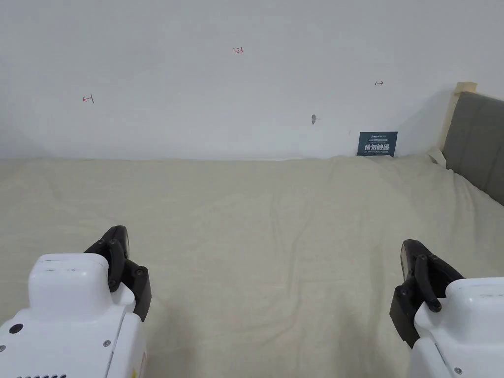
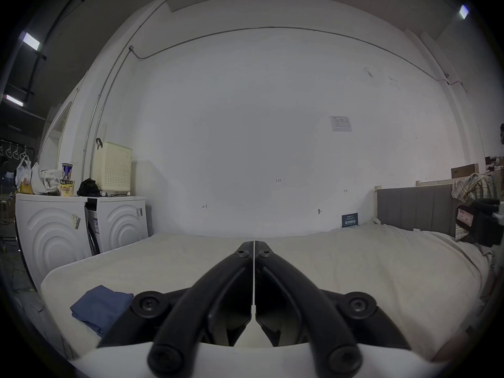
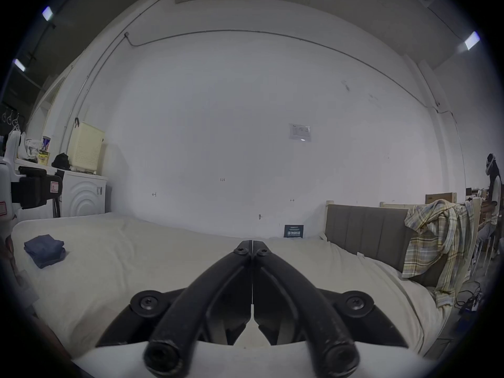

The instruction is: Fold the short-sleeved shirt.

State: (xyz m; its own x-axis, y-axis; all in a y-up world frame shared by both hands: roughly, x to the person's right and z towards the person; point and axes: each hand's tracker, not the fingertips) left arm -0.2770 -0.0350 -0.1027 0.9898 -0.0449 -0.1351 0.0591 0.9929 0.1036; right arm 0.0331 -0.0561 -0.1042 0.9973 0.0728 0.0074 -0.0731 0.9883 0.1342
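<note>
A plaid short-sleeved shirt (image 3: 436, 245) hangs crumpled over the grey headboard (image 3: 368, 228) at the right end of the bed, also seen in the left gripper view (image 2: 474, 189). My left gripper (image 2: 254, 243) is shut with nothing between its jaws, held low over the cream bed sheet (image 1: 275, 221). My right gripper (image 3: 252, 243) is likewise shut and empty, level with the left one. In the head view the left gripper (image 1: 118, 236) and the right gripper (image 1: 408, 248) sit near the bottom corners, both far from the shirt.
A folded blue garment (image 3: 45, 250) lies on the bed's left end, also seen in the left gripper view (image 2: 102, 309). White machines (image 2: 54, 231) with a cream basket (image 2: 111, 169) and clutter stand left of the bed. A person (image 3: 493, 190) sits far right.
</note>
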